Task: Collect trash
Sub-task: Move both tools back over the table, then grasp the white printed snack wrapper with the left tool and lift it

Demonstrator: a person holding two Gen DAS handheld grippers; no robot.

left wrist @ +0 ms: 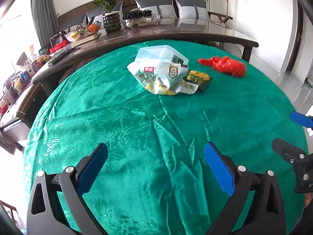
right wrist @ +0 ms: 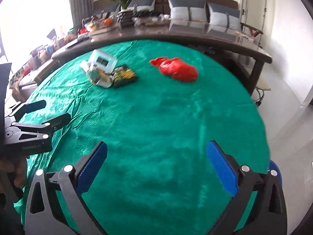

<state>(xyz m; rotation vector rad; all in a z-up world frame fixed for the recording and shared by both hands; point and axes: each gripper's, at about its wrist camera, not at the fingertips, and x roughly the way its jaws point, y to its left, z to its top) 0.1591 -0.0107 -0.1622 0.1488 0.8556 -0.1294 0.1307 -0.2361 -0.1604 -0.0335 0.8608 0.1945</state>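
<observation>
On the green tablecloth (left wrist: 117, 117) at the far side lies a heap of trash: a pale snack bag (left wrist: 162, 76), a clear plastic box (left wrist: 162, 55) on top of it, and a dark green-and-yellow wrapper (left wrist: 197, 79) at its right. A crumpled red plastic bag (left wrist: 225, 66) lies apart, further right. My left gripper (left wrist: 155, 146) hangs open over bare cloth, well short of the heap. My right gripper (right wrist: 156, 145) is open too, with nothing between its blue pads. Its view shows the box (right wrist: 102, 60), the wrapper (right wrist: 124, 76), the red bag (right wrist: 176, 69) and the left gripper (right wrist: 52, 111).
Behind the green table runs a long dark wooden table (left wrist: 176, 33) with a potted plant (left wrist: 109, 11), glass bowls and fruit. A sofa with grey cushions (left wrist: 156, 5) stands beyond. The cloth's edge drops to pale floor (right wrist: 289, 117) on the right, where a blue object (right wrist: 274, 168) peeks out.
</observation>
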